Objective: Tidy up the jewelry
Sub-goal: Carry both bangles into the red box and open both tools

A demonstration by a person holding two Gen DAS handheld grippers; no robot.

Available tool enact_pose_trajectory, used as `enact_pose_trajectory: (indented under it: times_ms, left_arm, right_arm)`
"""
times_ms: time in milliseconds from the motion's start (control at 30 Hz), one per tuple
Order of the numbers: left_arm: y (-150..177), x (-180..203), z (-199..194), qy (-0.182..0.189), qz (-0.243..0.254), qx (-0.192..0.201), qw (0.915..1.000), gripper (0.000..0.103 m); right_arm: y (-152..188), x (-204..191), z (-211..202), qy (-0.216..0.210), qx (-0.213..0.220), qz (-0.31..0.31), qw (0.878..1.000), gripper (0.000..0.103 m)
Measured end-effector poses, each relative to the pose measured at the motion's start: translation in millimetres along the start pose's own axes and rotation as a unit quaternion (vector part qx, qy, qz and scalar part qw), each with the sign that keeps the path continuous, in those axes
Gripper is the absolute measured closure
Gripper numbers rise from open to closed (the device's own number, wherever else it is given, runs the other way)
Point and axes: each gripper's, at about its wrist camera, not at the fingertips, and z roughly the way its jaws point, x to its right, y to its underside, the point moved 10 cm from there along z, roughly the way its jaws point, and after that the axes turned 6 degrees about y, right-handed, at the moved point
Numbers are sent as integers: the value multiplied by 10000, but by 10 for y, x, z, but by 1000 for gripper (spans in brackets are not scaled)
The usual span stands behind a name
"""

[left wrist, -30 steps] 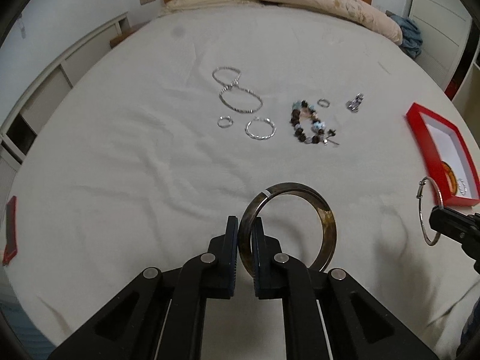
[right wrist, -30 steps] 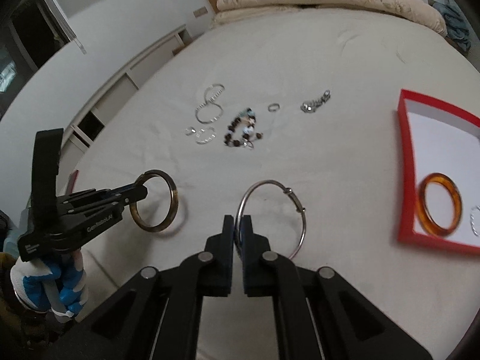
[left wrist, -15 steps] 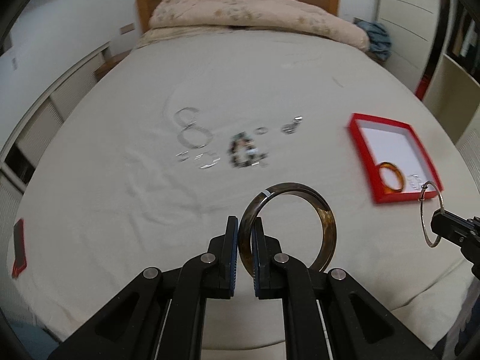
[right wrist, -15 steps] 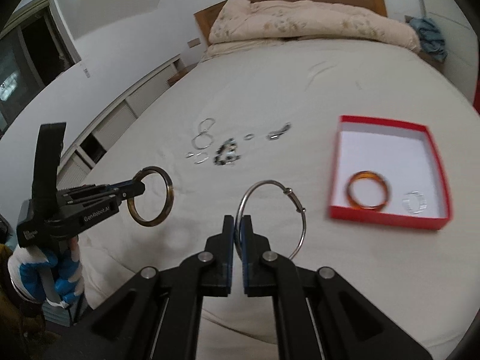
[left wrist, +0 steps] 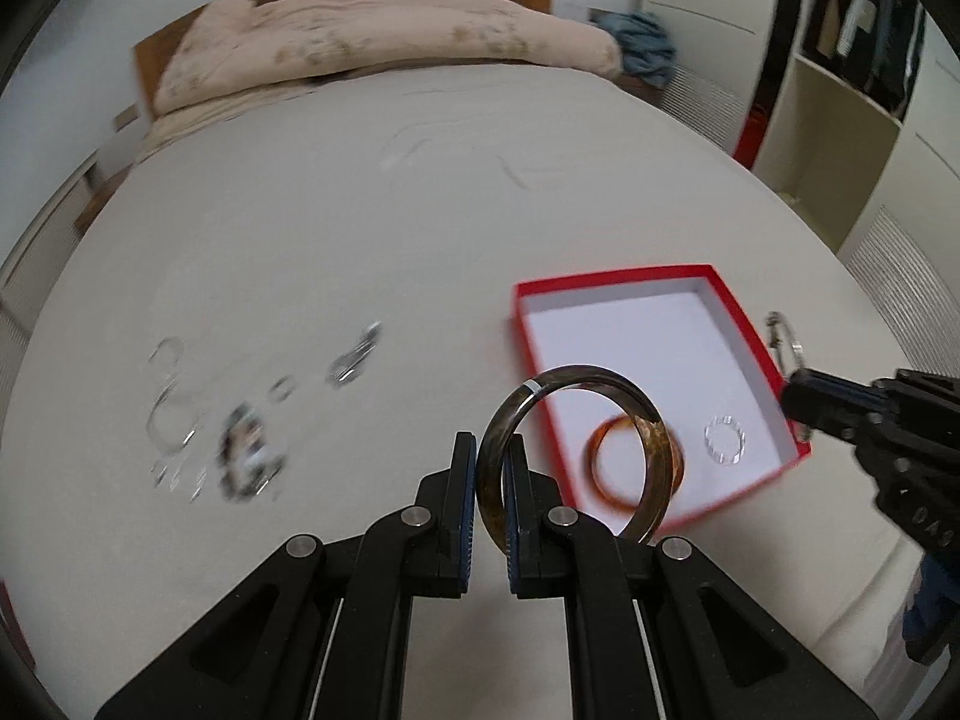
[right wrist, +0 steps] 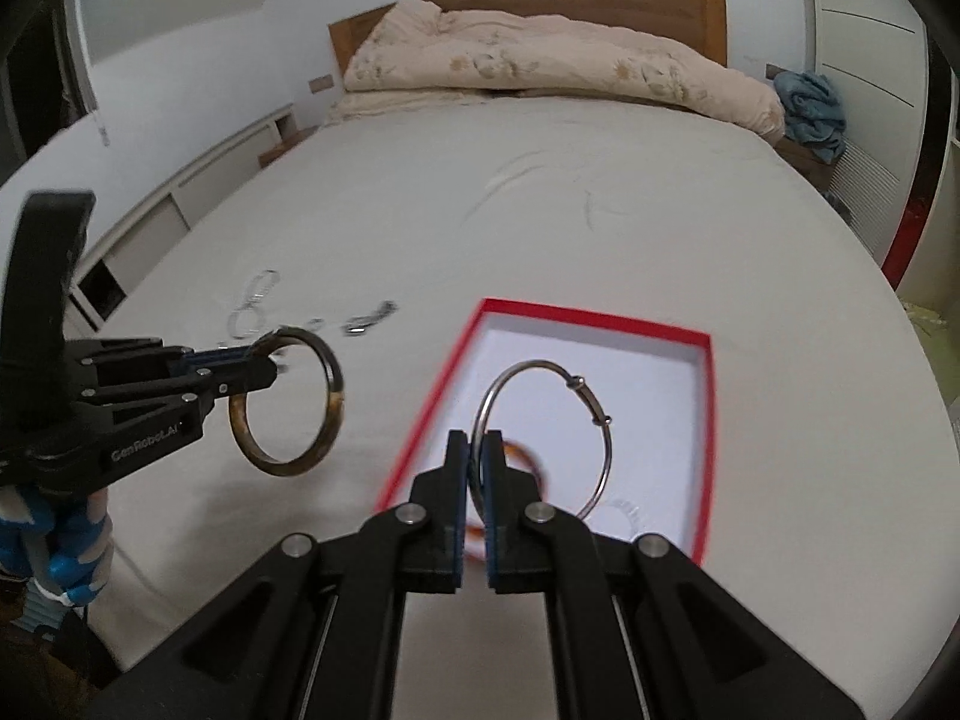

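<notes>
- Only the left wrist view shows the clear beaded ring (left wrist: 726,440) inside the red box (left wrist: 612,279).
- Left tool (left wrist: 491,483) grips a mottled brown bangle (left wrist: 654,450) above the box's near-left edge.
- Right tool (right wrist: 477,483) clamps a thin silver hoop (right wrist: 606,456) over the box.

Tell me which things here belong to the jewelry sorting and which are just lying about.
Part of the job:
left claw shut on the dark bangle
right claw shut on the silver hoop
red box holding the orange bangle and clear ring
loose jewelry on the bed

Just lying about:
quilt
blue cloth
</notes>
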Motion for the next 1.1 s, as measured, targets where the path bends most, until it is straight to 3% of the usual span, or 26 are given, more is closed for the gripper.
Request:
enact_pose_trajectory:
  times_ms: [200, 433, 533, 967, 1033, 1100]
  left_arm:
    - [-279, 251, 719, -13, 190, -250, 9995, 95]
    - [-308, 277, 1252, -198, 422, -508, 9976, 95]
    - [-313, 340, 1333, -42, 502, -583, 9970, 95]
    - [-244, 360, 1492, -283, 649, -660, 9953, 93]
    - [-248, 373, 1489, -262, 673, -663, 9952, 89]
    - [-230, 378, 1462, -202, 645, -678, 9954, 78]
  right_arm:
    - [-60, 342, 553, 134, -338, -183, 9992, 99]
    - [148, 602, 1057, 168, -713, -102, 9973, 99]
    - [208, 624, 1151, 180, -791, -130, 9966, 99]
    - [372, 723, 1262, 225, -1120, -230, 9932, 97]
    - [397, 732, 1219, 252, -1126, -227, 9931, 96]
    - [401, 765, 1158, 289, -1099, -204, 9933, 94]
